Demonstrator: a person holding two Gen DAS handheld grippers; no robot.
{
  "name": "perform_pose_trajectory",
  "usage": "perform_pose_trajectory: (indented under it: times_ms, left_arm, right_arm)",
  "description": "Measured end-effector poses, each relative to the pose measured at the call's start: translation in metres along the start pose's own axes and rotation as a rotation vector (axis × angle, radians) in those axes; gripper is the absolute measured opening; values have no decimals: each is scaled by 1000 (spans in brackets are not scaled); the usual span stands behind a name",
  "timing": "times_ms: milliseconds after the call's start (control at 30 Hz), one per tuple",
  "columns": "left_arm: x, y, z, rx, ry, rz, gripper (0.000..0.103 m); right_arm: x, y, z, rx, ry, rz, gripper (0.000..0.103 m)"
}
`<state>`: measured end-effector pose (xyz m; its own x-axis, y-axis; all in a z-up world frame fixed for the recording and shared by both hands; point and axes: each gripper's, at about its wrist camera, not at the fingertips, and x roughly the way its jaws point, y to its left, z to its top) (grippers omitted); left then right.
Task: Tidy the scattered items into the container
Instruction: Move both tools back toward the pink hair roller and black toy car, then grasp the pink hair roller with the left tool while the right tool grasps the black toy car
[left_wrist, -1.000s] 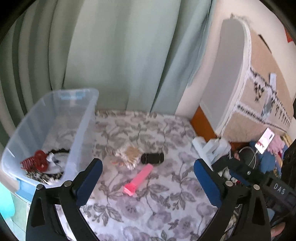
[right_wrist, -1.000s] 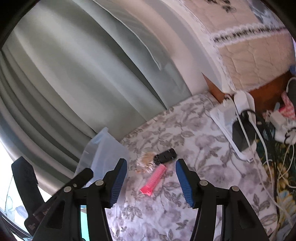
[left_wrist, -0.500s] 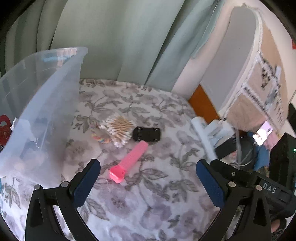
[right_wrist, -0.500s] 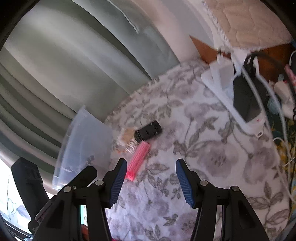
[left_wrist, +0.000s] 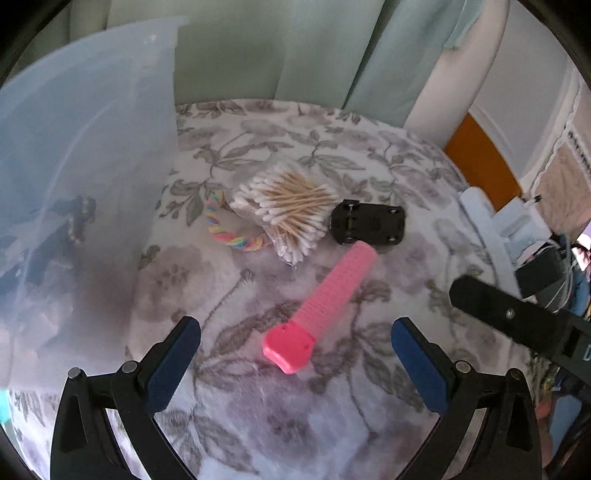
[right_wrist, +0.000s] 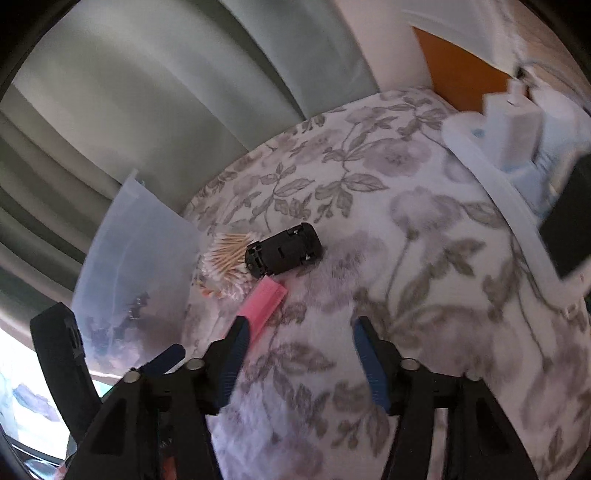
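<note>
Now pink ribbed comb (left_wrist: 325, 306) (blocky cap nearest) between spread left gripper (left_wrist: 295, 363); right gripper (right_wrist: 299, 356) spread too

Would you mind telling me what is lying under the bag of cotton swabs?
A rainbow braided cord runs under the bag of cotton swabs, curving out on its left side on the floral cloth. The bag hides the rest of the cord, so where it ends cannot be seen.

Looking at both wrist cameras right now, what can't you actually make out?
- Bin contents: the clear bin wall is frosted, so only dark blurs show, in both views.
- Pink comb: right view, near end hidden behind a blue finger.
- Rainbow rope: left view, one end under the cotton swabs.
</note>
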<state>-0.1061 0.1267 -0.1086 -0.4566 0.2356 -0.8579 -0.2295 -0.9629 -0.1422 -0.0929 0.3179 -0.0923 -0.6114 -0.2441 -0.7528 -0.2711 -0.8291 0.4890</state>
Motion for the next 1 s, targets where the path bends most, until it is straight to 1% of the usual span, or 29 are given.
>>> perform_pose_trajectory:
  times_ms: [100, 167, 200, 233, 333, 367, 467, 500, 533, 700, 900, 1000]
  left_arm:
    - [7, -2, 3, 25, -5, 21, 102]
    - [12, -5, 5, 46, 0, 27, 100]
    - [15, -6, 7, 54, 4, 32, 96]
    - [17, -7, 8, 59, 8, 33, 94]
    - [25, -8, 11, 65, 25, 37, 80]
    - [27, -7, 12, 66, 33, 38, 73]
    - [30, -5, 12, 54, 39, 4, 65]
    - [29, -6, 12, 55, 33, -1, 60]
    - [28, -7, 13, 58, 31, -1, 58]
    - [26, -8, 13, 61, 30, -4, 54]
    - [28, -8, 13, 60, 31, -10, 54]
    - [28, -8, 13, 58, 31, -11, 54]
  right_arm:
    - [11, 4, 6, -42, 10, -12, 70]
    - [18, 4, 11, -58, 22, -18, 71]
    - [23, 4, 14, -64, 26, -23, 71]
    - [27, 4, 16, -66, 29, -27, 71]
    - [43, 1, 23, -65, 40, -26, 71]
    - [48, 1, 25, -65, 46, -22, 71]
    - [61, 5, 30, -83, 51, -17, 71]
    - [64, 6, 32, -92, 51, -15, 71]
    - [67, 7, 34, -98, 50, -14, 71]
    - [81, 13, 41, -127, 40, -10, 71]
    - [92, 25, 44, -203, 31, -16, 72]
    - [93, 28, 43, -209, 22, -19, 72]
